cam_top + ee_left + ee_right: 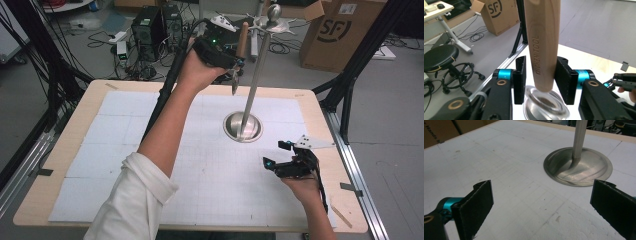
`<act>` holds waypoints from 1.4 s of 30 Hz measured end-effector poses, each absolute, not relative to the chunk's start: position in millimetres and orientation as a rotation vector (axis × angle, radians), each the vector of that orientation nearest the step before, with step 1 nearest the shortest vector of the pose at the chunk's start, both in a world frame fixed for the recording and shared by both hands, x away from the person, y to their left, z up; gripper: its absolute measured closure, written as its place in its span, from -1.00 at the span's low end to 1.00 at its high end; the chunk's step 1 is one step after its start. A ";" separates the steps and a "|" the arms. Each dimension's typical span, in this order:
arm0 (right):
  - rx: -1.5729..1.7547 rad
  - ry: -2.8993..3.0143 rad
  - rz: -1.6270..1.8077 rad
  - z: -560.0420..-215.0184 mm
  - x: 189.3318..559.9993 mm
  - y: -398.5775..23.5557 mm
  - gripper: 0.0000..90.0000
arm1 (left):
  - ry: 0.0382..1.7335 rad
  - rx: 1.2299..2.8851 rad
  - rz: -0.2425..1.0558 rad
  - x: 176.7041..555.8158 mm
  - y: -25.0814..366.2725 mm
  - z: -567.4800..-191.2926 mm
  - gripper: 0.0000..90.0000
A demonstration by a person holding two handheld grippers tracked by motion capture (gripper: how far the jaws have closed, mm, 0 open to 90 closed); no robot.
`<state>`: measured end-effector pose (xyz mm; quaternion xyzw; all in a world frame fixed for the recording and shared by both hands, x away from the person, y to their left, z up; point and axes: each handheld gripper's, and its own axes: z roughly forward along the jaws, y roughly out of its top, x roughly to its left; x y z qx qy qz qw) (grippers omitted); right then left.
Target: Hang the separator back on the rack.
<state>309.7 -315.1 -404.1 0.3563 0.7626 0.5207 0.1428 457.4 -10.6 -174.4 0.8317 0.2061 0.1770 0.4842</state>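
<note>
Hanging high beside the stand's [243,125] pole near the table's [75,145] far edge, the wooden-handled utensil [542,45] sits between the left tool's [541,80] barely parted pads — right tool [541,202] wide, empty.

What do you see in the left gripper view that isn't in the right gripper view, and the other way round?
Left gripper view: a wooden handle stamped KITCHEN TOOL stands between the jaws of the left gripper, with a cardboard box and a black stool on the floor beyond. Right gripper view: the stand's metal pole, rising straight up. Both: the stand's round metal base and the white mat under it.
</note>
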 end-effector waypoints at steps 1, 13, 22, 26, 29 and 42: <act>1.025 2.198 1.505 -403.6 309.5 -315.8 -0.93 | 0.502 2.024 0.423 457.6 -9.9 -175.1 0.35; 1.028 2.203 1.499 -404.2 309.8 -315.1 -0.93 | 0.512 1.983 0.410 451.1 14.3 -168.5 0.04; 1.025 2.210 1.491 -404.7 310.0 -314.1 -0.93 | 0.560 1.935 0.405 450.1 45.1 -172.6 -0.02; 1.021 2.209 1.491 -405.1 310.4 -313.9 -0.93 | 0.575 1.917 0.414 448.9 54.8 -169.7 -0.09; 1.027 2.212 1.485 -405.2 310.4 -313.6 -0.93 | 0.576 1.900 0.422 447.6 58.9 -167.2 -0.09; 1.025 2.216 1.480 -405.5 310.1 -311.9 -0.93 | 0.608 1.866 0.394 436.3 76.3 -194.3 -0.28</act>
